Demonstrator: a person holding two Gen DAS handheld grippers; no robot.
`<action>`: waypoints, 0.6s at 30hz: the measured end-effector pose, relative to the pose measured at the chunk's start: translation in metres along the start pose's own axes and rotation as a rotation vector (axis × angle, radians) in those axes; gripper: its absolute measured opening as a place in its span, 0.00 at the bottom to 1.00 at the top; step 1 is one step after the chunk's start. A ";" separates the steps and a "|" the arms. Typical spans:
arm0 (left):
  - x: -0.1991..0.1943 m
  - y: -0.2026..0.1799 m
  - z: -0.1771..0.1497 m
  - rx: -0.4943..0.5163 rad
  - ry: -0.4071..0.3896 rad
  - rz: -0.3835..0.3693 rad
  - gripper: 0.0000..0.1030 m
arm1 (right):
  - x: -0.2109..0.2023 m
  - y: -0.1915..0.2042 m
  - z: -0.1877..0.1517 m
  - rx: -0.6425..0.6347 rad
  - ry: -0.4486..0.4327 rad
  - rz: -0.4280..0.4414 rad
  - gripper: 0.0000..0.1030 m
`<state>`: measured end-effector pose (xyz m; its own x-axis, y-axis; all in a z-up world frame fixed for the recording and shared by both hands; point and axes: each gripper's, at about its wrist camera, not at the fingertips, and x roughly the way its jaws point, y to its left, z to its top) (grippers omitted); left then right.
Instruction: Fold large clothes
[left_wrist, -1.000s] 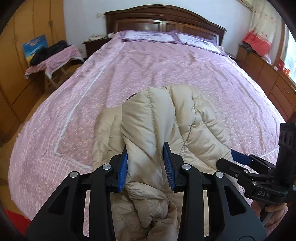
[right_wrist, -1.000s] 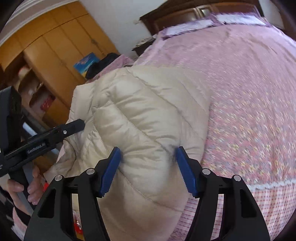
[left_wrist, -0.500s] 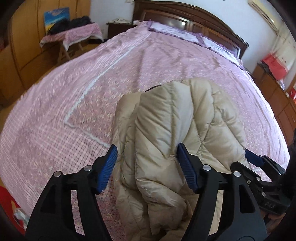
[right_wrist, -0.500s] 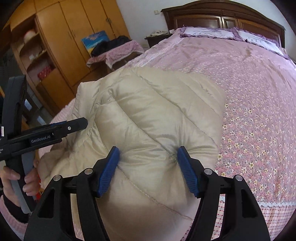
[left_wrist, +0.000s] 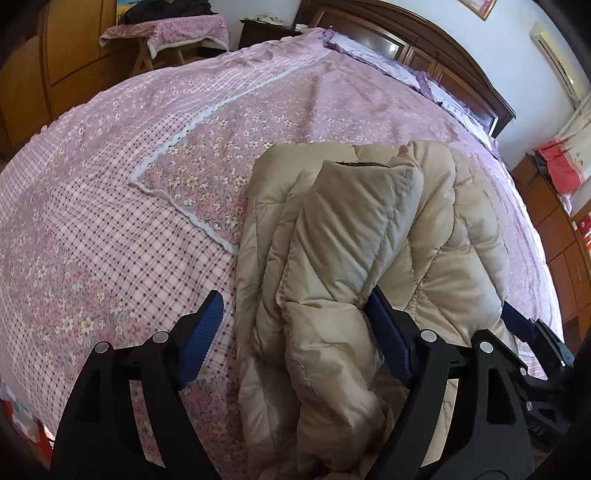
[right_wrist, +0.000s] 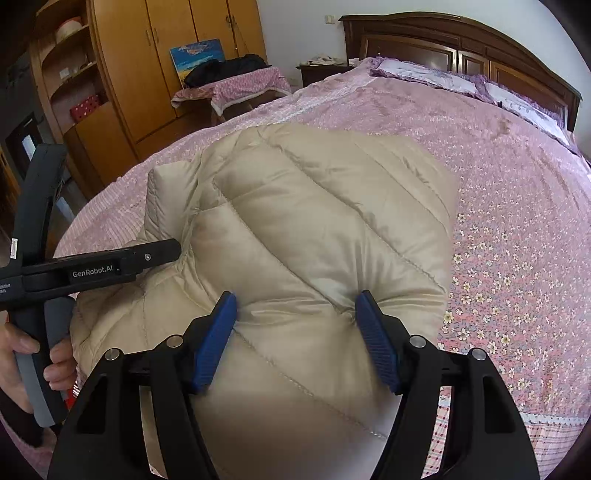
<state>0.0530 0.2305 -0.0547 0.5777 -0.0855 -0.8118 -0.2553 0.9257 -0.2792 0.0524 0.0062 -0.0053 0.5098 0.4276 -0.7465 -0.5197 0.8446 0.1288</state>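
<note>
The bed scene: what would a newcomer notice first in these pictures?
A puffy beige down jacket lies bundled on the near part of a pink flowered bedspread. The right gripper presses its blue pads into the jacket. The left gripper has just been opening: its one pad stands clear over the bedspread, the other beside the jacket.

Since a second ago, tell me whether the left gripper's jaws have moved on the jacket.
Yes. The left gripper has just been opening: its left pad now stands clear over the bedspread, off the beige jacket, which lies between the jaws.
</note>
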 end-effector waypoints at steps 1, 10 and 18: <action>-0.005 -0.001 -0.001 0.004 -0.002 -0.006 0.77 | -0.002 0.001 0.000 0.000 -0.003 -0.001 0.65; -0.055 -0.016 -0.017 0.079 -0.034 -0.032 0.81 | -0.052 -0.004 -0.016 0.006 -0.046 0.036 0.65; -0.069 -0.020 -0.043 0.173 -0.018 0.022 0.85 | -0.069 0.002 -0.039 -0.014 -0.034 0.062 0.65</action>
<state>-0.0148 0.2021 -0.0146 0.5873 -0.0590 -0.8072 -0.1317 0.9771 -0.1672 -0.0107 -0.0347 0.0211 0.4994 0.4897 -0.7147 -0.5603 0.8118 0.1647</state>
